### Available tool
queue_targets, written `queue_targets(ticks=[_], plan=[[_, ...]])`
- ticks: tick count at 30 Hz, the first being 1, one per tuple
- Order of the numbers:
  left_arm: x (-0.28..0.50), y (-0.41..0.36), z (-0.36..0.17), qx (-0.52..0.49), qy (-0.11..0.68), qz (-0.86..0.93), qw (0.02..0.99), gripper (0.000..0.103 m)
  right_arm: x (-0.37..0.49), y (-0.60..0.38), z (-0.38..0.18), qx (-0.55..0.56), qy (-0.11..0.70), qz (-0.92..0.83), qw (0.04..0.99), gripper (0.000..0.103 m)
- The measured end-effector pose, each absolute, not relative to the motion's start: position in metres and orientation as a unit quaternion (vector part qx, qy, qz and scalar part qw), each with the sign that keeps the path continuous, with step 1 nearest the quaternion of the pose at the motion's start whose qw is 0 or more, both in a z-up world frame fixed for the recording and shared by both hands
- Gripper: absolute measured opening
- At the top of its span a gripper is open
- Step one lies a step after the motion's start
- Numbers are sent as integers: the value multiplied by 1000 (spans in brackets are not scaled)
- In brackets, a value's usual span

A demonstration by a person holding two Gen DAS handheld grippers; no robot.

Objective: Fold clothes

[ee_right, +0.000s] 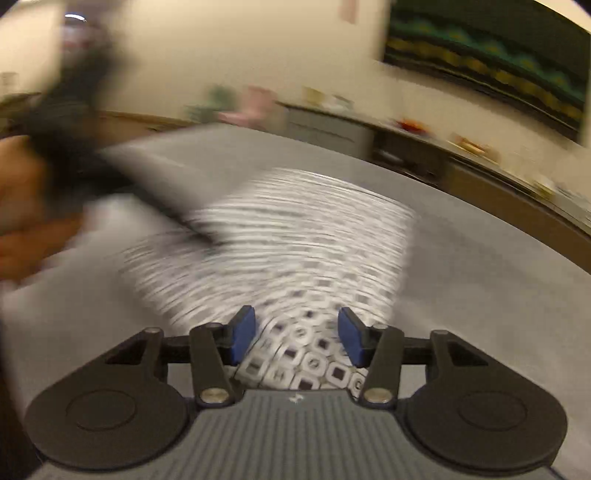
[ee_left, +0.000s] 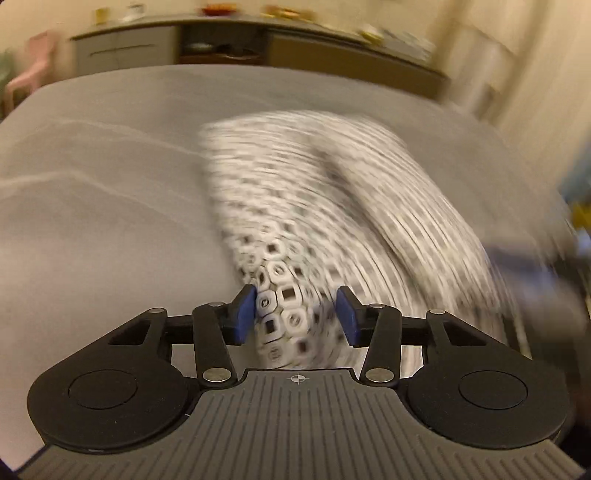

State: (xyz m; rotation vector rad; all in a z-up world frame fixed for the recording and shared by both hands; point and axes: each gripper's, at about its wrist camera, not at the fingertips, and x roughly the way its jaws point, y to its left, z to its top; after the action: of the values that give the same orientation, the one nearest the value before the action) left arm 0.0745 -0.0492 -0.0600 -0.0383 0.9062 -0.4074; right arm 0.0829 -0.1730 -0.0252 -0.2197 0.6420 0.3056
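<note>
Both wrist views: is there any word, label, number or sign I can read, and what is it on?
None can be read.
Patterned cloth: printed shapes only, motion-blurred.
Left gripper body: a small crosshair mark, no text.
Wall picture: coloured bands, blurred, no letters.
Counter items: too blurred to read.

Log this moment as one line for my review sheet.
left gripper: open | right gripper: open | patterned garment: on grey surface, between both jaws | heavy motion blur

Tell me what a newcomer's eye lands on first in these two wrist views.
First, the black-and-white patterned garment lying on the grey bed sheet, smeared by motion blur. Next, the blue finger pads of the left gripper and the right gripper, both open with the cloth between them. Behind, a blurred cluttered counter lines the wall.
</note>
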Motion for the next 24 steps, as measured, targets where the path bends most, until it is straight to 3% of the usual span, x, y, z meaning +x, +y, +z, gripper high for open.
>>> queue_targets(ticks=[3,8,12,14,17,20,24], plan=[[36,-90,-47,3,413,-284,865,35,104,-243,-10,-19,319,18,947,47],[32,-90,-23,-40,381,-302,873,34,75,-291,23,124,298,74,943,47],[66,-69,-32,-68,401,-252,878,38,87,-280,-8,209,391,180,878,46],[81,-63,-48,-94,432,-211,872,31,97,-286,-27,247,422,156,858,45],[82,-57,-47,-147,431,-228,861,39,107,-309,-34,354,411,162,824,51],[79,-68,-41,-113,426,-255,861,39,125,-315,-41,438,407,171,783,54],[69,-81,-49,-52,423,-266,865,40,155,-300,-54,471,432,160,752,54]])
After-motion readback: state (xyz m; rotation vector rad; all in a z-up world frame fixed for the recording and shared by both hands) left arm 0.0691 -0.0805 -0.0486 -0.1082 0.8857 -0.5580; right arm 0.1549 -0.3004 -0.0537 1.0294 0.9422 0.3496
